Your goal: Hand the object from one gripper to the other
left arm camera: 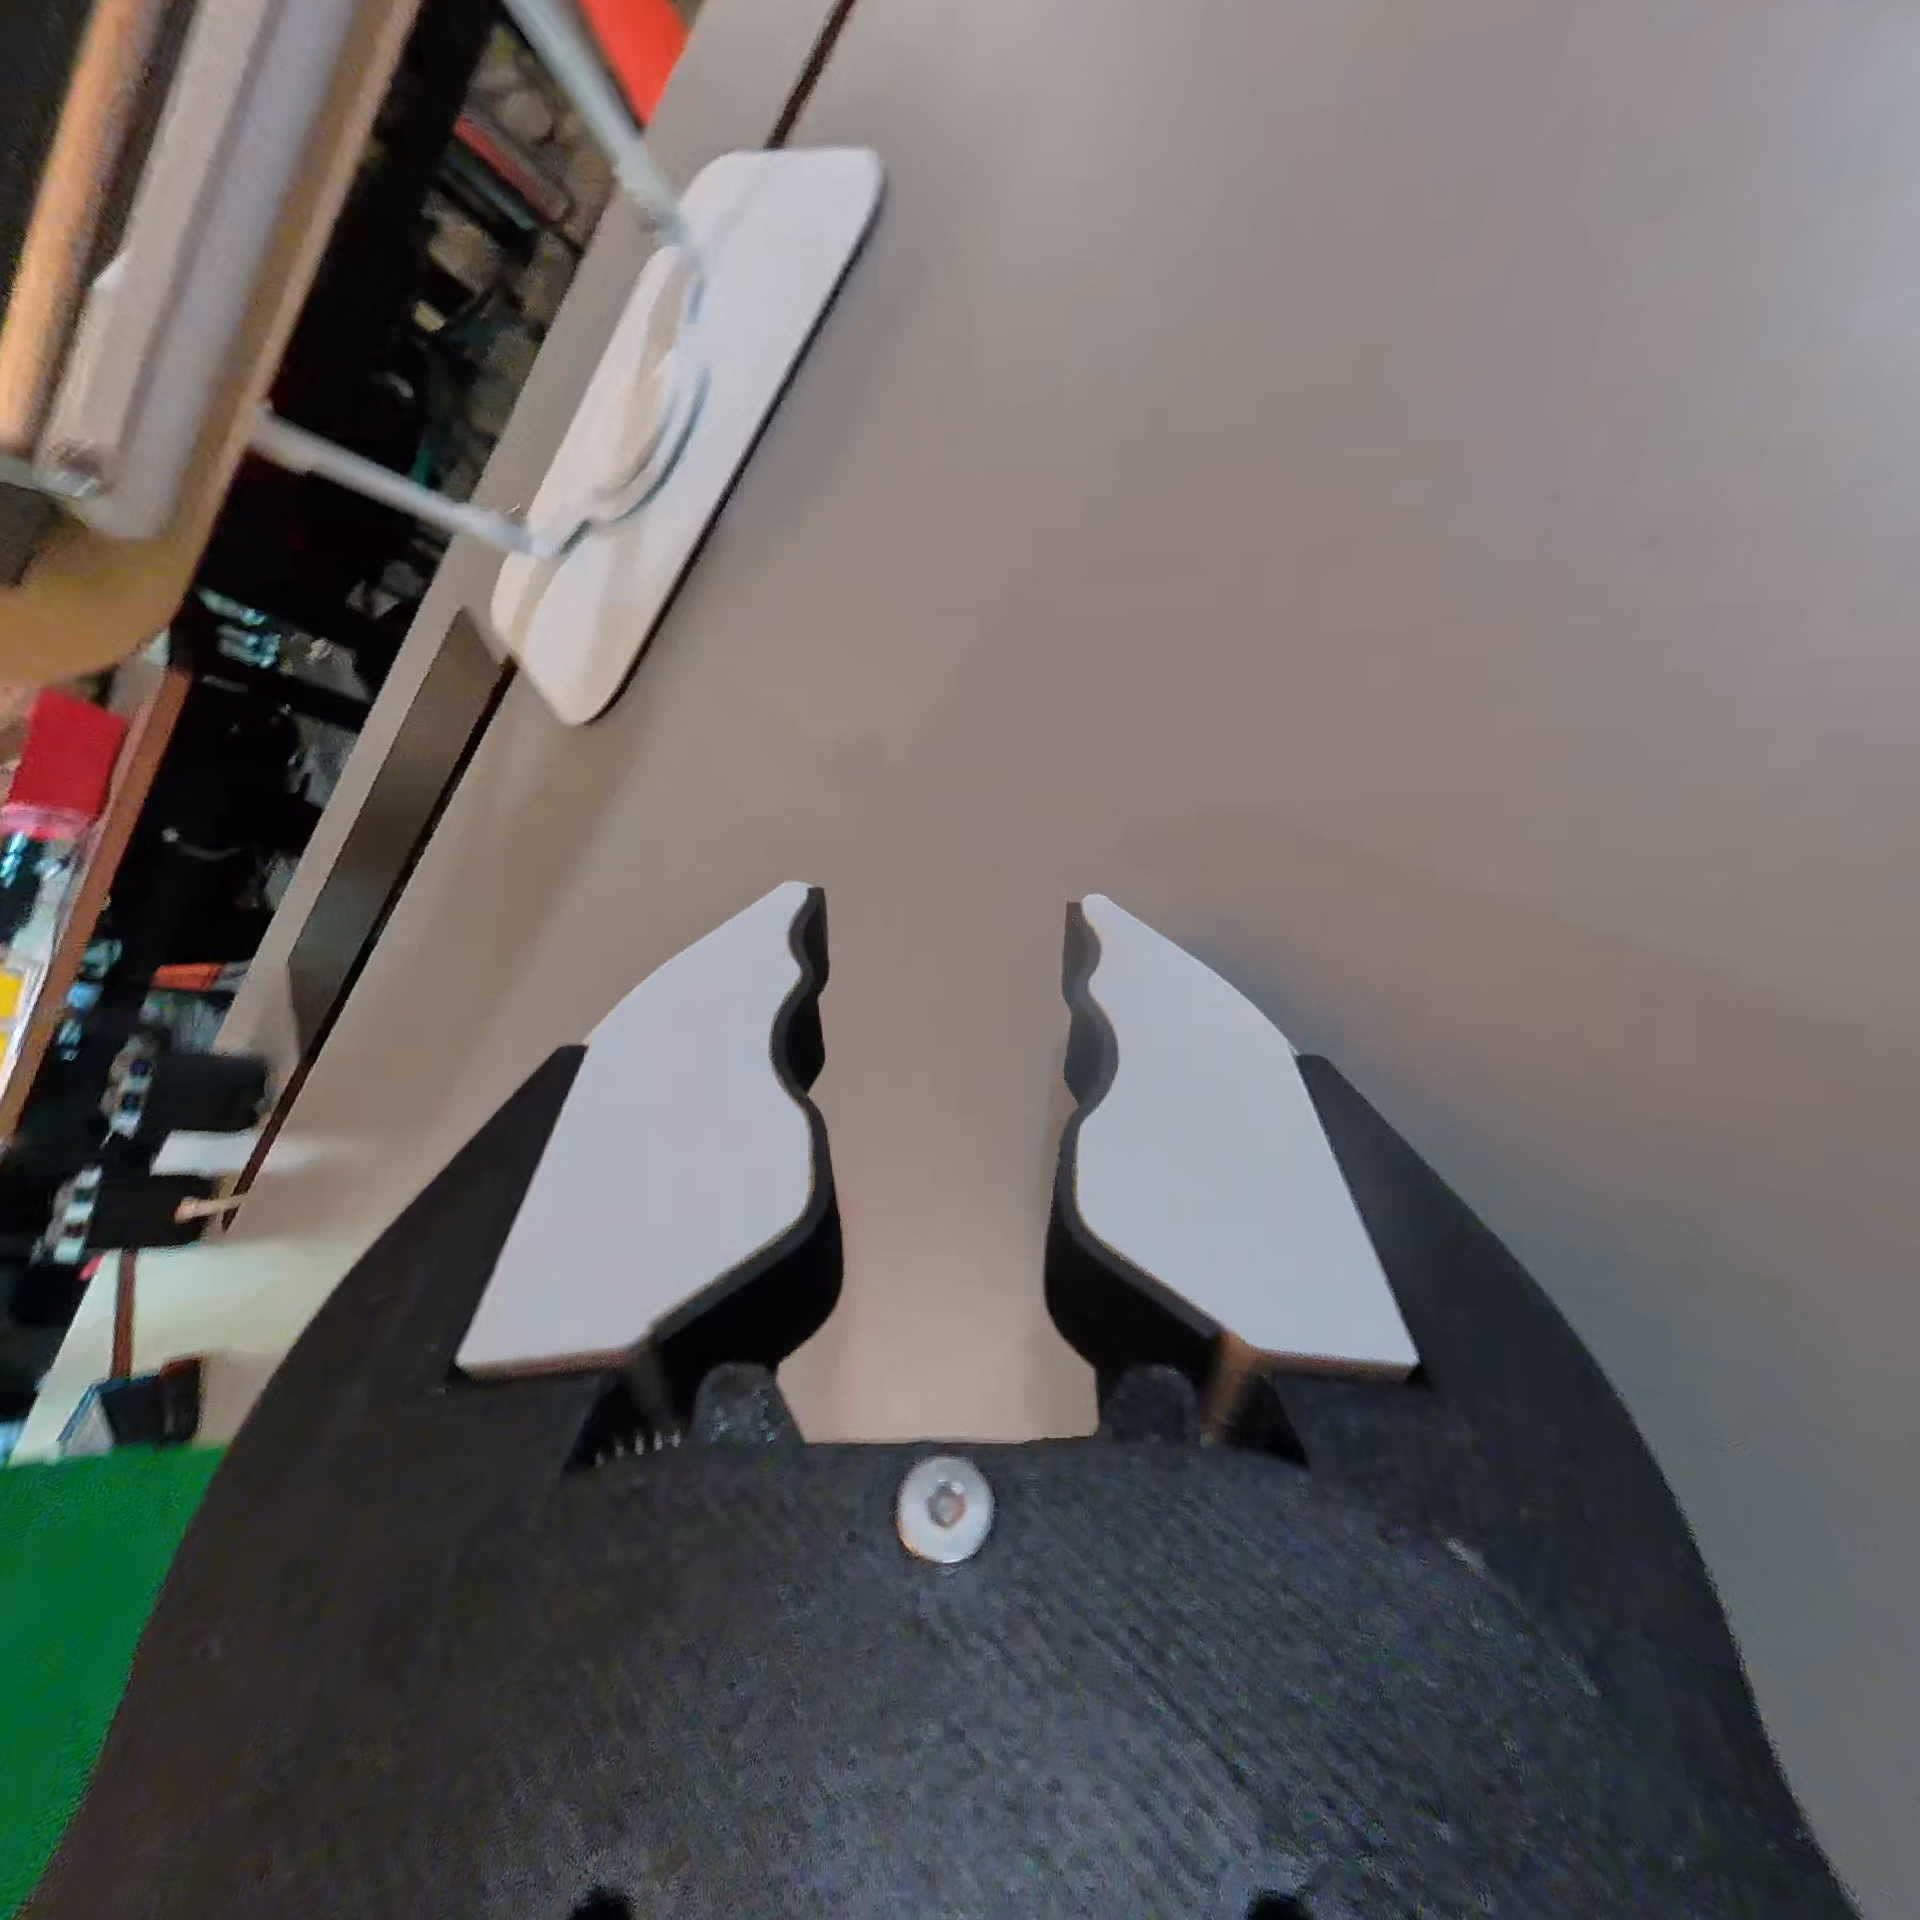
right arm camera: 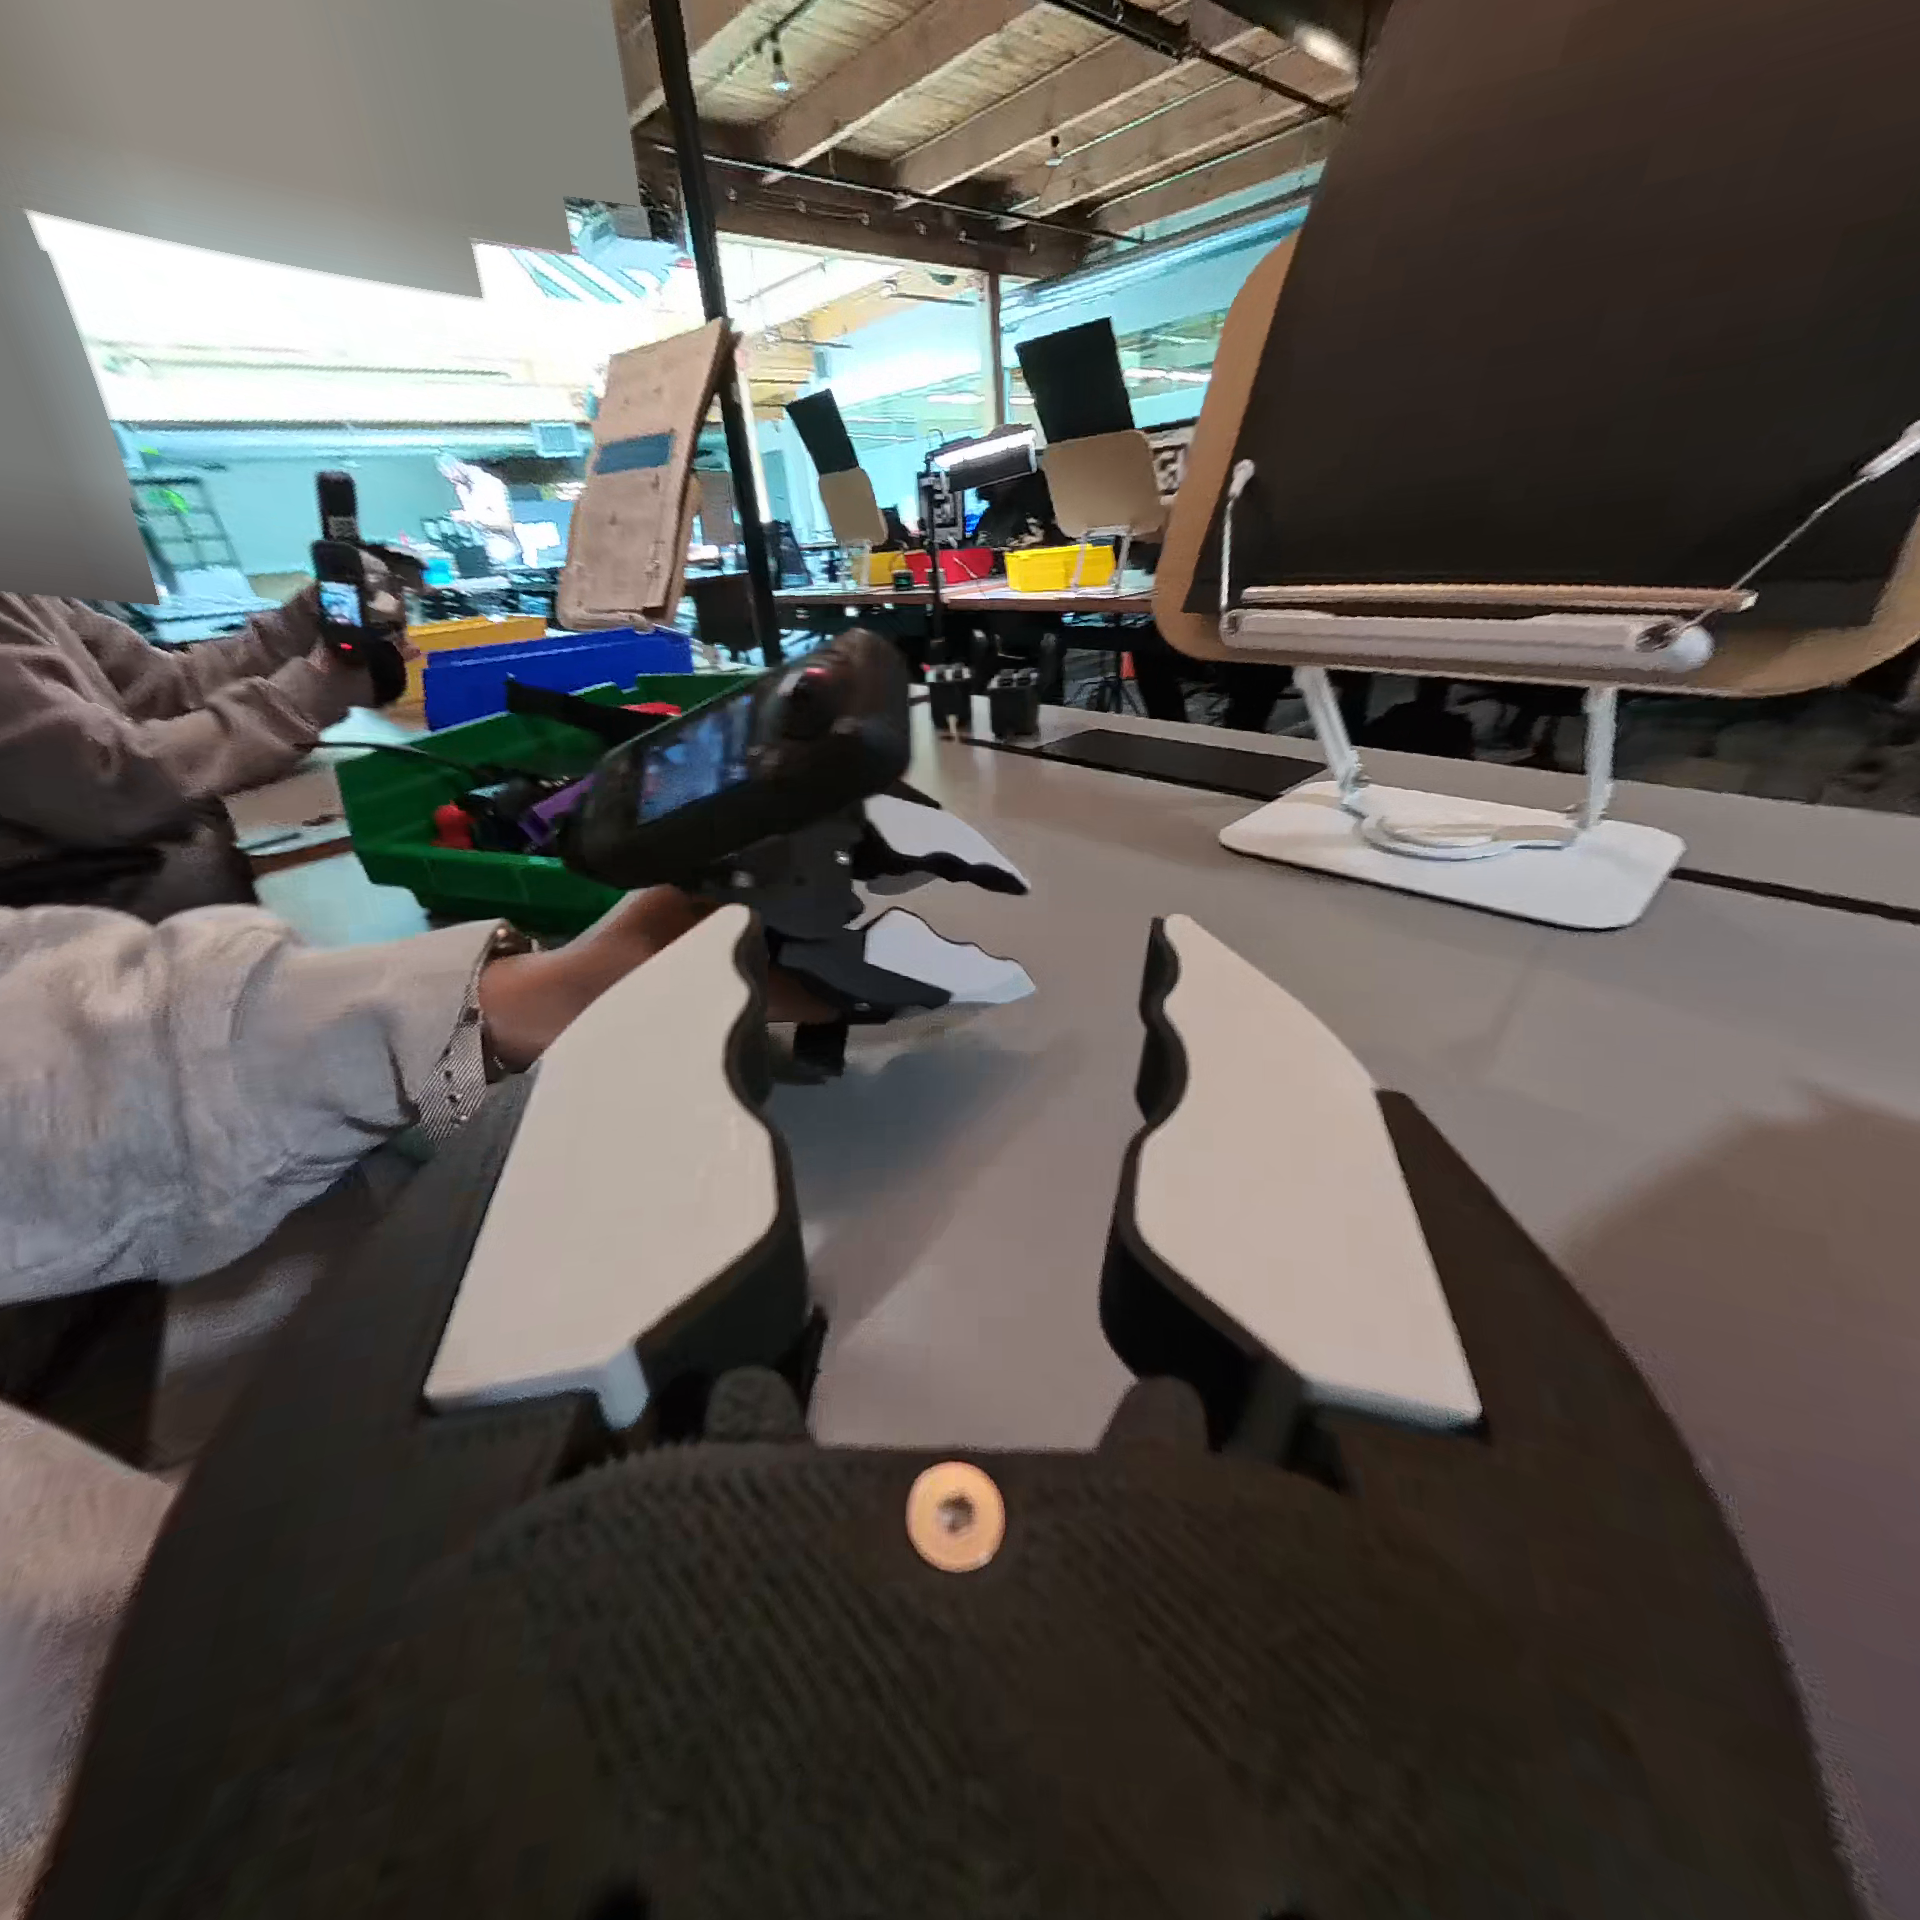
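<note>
My left gripper [left arm camera: 945,904] is open and empty, pointing down at the bare grey table [left arm camera: 1351,520]. My right gripper [right arm camera: 951,935] is open and empty, low over the same table [right arm camera: 1351,1039]. The left gripper also shows in the right wrist view [right arm camera: 1013,930], held in a hand at centre left, turned on its side with its white fingers apart and nothing between them. No object to hand over shows in either view.
A white stand base [left arm camera: 686,416] with metal legs holds a tilted brown board with a black sheet [right arm camera: 1558,364] at the table's far side. A green bin [right arm camera: 457,800] with small parts sits at the left, blue and yellow bins behind. A grey sleeve [right arm camera: 208,1070] reaches in from the left. The left gripper's tips are roughly 20 centimetres from the right gripper's.
</note>
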A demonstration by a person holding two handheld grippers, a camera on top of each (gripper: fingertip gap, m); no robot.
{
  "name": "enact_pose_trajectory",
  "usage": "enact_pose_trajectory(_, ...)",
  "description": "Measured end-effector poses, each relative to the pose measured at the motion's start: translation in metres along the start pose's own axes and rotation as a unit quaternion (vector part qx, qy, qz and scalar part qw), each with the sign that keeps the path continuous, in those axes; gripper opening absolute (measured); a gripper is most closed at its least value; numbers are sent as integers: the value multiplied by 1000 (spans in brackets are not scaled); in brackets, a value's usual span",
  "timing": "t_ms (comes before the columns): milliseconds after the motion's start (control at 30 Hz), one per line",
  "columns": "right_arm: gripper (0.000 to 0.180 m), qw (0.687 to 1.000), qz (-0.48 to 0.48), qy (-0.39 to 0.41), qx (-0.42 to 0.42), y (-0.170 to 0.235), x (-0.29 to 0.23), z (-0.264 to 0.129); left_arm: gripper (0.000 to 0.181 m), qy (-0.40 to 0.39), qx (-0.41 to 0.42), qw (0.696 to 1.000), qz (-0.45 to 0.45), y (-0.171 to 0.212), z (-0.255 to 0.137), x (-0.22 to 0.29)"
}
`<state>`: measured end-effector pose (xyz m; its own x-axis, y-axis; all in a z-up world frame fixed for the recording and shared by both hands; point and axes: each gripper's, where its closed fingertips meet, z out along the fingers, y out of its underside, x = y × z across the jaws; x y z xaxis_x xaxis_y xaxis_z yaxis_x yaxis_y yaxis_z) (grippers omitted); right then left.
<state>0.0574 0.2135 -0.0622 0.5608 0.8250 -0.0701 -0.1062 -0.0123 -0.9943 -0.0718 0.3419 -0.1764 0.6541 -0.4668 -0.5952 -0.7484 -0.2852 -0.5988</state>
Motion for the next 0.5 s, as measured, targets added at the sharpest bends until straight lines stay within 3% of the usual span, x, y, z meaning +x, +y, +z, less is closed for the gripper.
enact_pose_trajectory(200, 70, 994, 70, -81, -15, 9, -10, 45, 49, -87, -8, 994, -64, 51, -45, -54)
enact_pose_trajectory(233, 70, 992, 76, -96, -18, 11, -16, 52, 53, -110, -19, 991, -67, 63, -53, -65)
enact_pose_trajectory(300, 70, 988, 81, -125, -26, 14, -28, 66, 83, -190, -36, 978, -78, 89, -78, -99)
enact_pose_trajectory(400, 69, 982, 72, -168, -41, 21, -49, 84, 101, -260, -45, 954, -139, 128, -122, -138)
enact_pose_trajectory(500, 69, 976, 62, -202, -59, 30, -68, 95, 104, -263, -113, 937, -202, 186, -143, -149)
